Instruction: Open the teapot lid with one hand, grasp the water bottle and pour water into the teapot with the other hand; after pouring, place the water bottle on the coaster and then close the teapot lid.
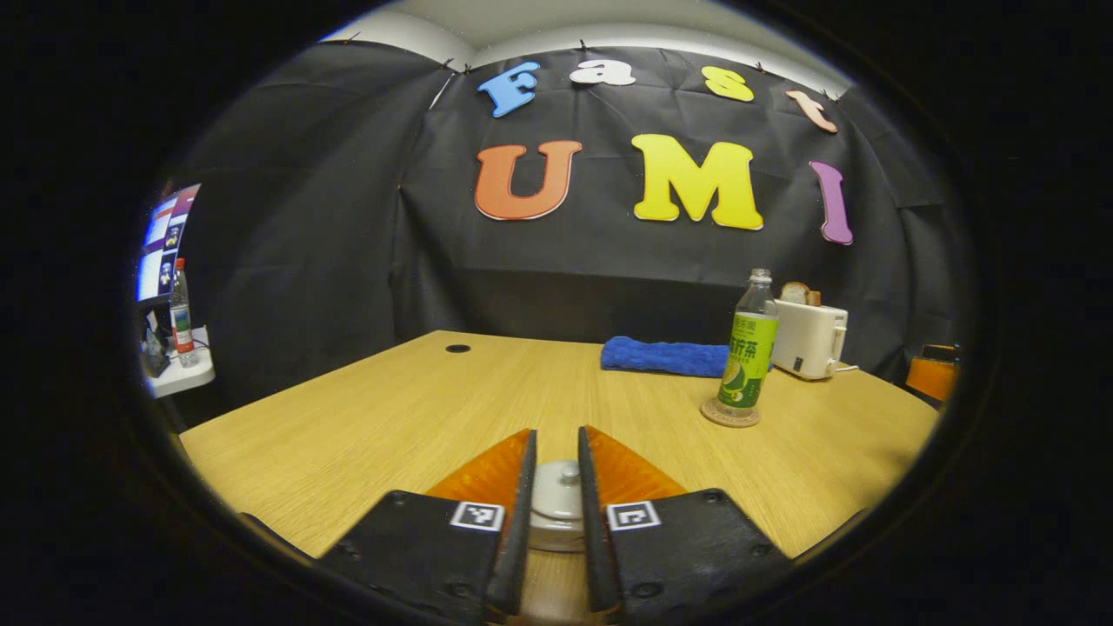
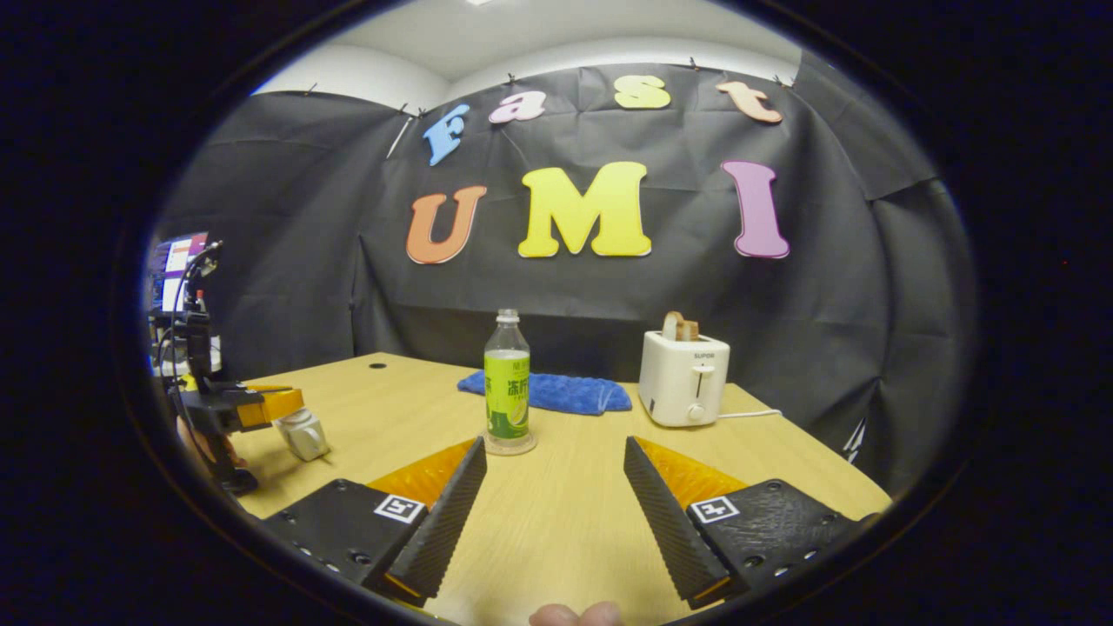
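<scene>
A white teapot (image 1: 556,500) with a knobbed lid (image 1: 567,476) sits low between the fingers of my left gripper (image 1: 556,435), which close against the lid from both sides. In the right gripper view that left gripper (image 2: 280,407) holds the white teapot (image 2: 302,433) at the table's left edge. The green-labelled water bottle (image 1: 748,352) stands upright on a round coaster (image 1: 730,416), apart from both grippers. My right gripper (image 2: 554,443) is open and holds nothing, with the bottle (image 2: 507,382) and the coaster (image 2: 509,449) just beyond its left finger.
A white toaster (image 2: 684,379) with bread stands at the back right, its cord trailing to the right. A folded blue cloth (image 2: 565,393) lies behind the bottle. A side shelf (image 1: 178,369) with another bottle is at the far left. A fingertip (image 2: 574,616) shows at the bottom edge.
</scene>
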The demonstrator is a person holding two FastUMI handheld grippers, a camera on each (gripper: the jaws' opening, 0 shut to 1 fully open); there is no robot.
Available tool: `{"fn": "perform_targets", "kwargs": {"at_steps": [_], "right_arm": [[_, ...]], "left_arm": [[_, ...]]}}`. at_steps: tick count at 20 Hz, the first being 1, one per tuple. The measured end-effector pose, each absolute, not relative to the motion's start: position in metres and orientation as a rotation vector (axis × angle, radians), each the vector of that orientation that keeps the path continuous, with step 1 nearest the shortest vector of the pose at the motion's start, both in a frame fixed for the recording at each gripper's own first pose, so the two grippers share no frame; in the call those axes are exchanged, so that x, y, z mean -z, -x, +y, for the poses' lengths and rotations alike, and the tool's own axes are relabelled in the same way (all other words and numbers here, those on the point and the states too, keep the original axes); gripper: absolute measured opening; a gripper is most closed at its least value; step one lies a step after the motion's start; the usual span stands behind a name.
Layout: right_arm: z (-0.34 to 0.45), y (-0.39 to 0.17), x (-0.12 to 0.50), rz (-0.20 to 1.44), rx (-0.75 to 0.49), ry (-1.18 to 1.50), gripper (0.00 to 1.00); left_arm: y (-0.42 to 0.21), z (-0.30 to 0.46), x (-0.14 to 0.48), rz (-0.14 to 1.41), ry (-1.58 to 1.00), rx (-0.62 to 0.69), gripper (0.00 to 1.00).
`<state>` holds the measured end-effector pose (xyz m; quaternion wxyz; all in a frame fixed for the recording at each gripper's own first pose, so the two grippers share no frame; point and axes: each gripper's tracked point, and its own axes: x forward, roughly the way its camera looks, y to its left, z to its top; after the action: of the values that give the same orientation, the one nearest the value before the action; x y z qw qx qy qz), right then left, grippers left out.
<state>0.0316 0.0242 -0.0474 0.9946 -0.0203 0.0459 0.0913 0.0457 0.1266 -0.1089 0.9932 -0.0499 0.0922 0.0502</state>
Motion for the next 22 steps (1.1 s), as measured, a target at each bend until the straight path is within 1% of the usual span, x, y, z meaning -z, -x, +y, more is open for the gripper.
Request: {"fn": "perform_targets", "kwargs": {"at_steps": [2,3,5,7,9,11,13,16,19,22], "right_arm": [[0.014,-0.034,0.031,0.053,-0.138,0.023,0.95],[0.008,-0.034,0.021,0.029,-0.122,0.017,0.94],[-0.002,-0.032,0.006,-0.008,-0.097,0.019,0.95],[-0.018,-0.026,-0.006,-0.031,-0.057,0.011,0.95],[-0.026,-0.019,-0.006,-0.025,-0.035,0.003,0.94],[-0.023,-0.011,-0.01,-0.034,-0.056,-0.005,0.95],[-0.028,-0.007,-0.012,-0.041,-0.034,-0.015,0.95],[-0.026,-0.003,-0.013,-0.022,-0.013,0.015,0.95],[-0.013,0.004,-0.025,-0.039,-0.004,0.018,0.95],[0.0,0.01,-0.029,-0.062,-0.024,0.046,0.95]], "left_arm": [[-0.04,0.123,0.079,0.131,0.081,-0.131,0.91],[-0.041,0.116,0.067,0.106,0.07,-0.131,1.0],[-0.032,0.099,0.035,0.058,0.051,-0.114,0.98],[-0.022,0.056,0.002,0.02,0.038,-0.039,0.98],[-0.013,0.038,-0.012,-0.003,0.028,-0.013,0.98],[-0.007,0.024,-0.019,-0.017,0.038,-0.001,0.98],[-0.001,0.016,-0.02,-0.023,0.058,0.013,1.0],[0.005,0.008,-0.019,-0.016,0.063,0.045,1.0],[0.01,0.012,-0.026,-0.035,0.07,0.028,1.0],[0.012,0.01,-0.029,-0.042,0.057,0.039,1.0]]}}
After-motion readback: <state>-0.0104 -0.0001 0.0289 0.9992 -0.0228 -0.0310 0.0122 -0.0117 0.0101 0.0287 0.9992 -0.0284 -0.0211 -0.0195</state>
